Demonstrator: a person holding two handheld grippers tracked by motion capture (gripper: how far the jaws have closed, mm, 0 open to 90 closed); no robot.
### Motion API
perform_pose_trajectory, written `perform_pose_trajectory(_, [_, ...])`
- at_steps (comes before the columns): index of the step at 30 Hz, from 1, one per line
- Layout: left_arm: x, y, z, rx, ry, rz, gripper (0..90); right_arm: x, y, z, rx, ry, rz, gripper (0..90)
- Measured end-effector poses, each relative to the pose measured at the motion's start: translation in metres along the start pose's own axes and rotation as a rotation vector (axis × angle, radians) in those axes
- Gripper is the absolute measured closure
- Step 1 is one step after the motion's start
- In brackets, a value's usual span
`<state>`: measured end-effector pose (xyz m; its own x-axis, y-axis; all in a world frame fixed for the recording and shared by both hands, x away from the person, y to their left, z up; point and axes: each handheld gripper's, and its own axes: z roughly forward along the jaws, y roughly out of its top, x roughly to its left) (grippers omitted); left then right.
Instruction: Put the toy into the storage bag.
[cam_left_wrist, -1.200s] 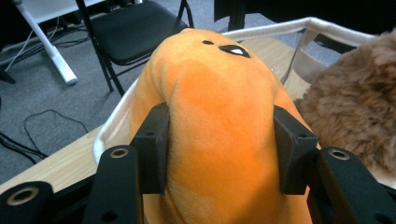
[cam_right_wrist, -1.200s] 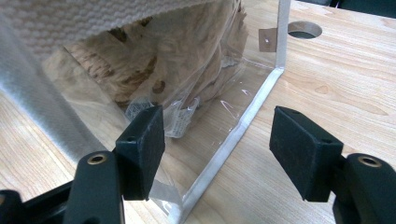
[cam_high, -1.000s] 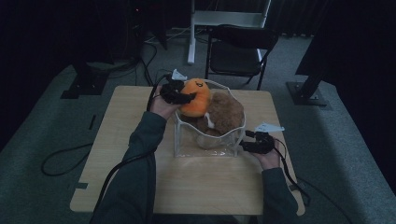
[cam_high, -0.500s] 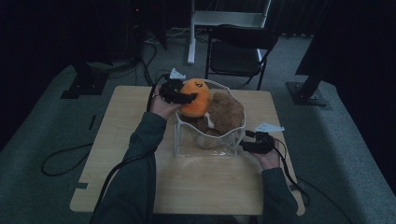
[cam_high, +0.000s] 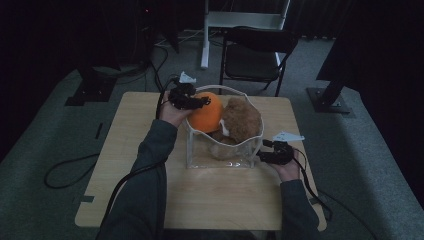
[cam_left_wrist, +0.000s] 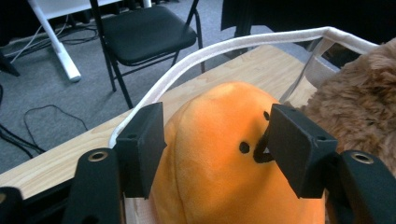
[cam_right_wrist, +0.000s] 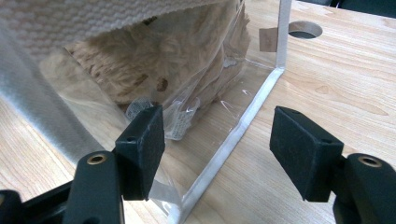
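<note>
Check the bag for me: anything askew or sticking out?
Yes. The orange plush sits high at the clear bag's left rim, bulging above it between the left gripper's jaws, which have just been closing. The brown plush also tops the rim.

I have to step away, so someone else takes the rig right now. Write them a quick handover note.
Left hand-held gripper: jaws either side of the orange plush toy, just closing somewhat after opening; whether the pads press it is unclear.
Right hand-held gripper: open, at the corner of the clear bag, gripping nothing.
Things: the bag stands on the wooden table; the brown plush toy sits inside; the orange toy's top rises above the rim at the left.
Done: brown toy in.
Left: probably seat the orange toy fully, then withdraw both.
</note>
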<state>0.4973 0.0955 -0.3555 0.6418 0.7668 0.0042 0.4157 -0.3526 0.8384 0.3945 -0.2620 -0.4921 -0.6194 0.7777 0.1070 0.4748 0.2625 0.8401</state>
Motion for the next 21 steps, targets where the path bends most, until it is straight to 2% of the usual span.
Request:
perform_pose_trajectory(10, [-0.003,-0.004,-0.001,0.016,-0.017,0.031,52.5,0.000,0.000,0.000,-0.001,0.000,0.000,34.5])
perform_pose_trajectory(15, [-0.001,-0.008,-0.002,0.030,-0.027,0.028,54.4,0.000,0.000,0.001,-0.001,0.000,0.000,34.5])
perform_pose_trajectory(21, [0.000,-0.010,-0.007,0.012,-0.038,0.021,53.9,0.000,0.000,0.001,0.001,-0.004,0.000,34.5])
